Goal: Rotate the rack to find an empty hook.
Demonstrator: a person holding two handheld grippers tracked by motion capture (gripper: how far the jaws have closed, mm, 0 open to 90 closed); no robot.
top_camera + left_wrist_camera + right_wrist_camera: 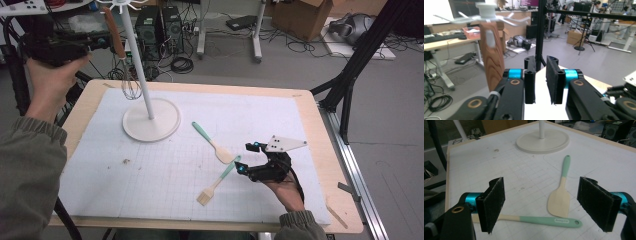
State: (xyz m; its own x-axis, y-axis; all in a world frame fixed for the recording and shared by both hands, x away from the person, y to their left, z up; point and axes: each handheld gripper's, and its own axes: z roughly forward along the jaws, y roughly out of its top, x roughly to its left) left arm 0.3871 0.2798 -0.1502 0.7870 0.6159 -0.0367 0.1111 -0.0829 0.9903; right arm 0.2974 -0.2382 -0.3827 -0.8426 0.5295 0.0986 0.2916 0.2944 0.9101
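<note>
My left gripper (102, 41) is raised beside the whisk (125, 67) hanging from the white stand (151, 117), its jaws a little apart and empty. On the worktop (310, 125), the spatula (214, 144) and brush (218, 182) lie ahead of my right gripper (245, 157), whose jaws are spread wide with nothing between them.

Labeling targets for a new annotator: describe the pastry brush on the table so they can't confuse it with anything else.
Start at the white stand with the round base on the white mat, then look toward the right gripper. Two mint-handled utensils lie there; the brush is the one nearer the table's front edge. Its pale end is a tuft of bristles, while the spatula beside it ends in a flat, smooth blade.
</note>
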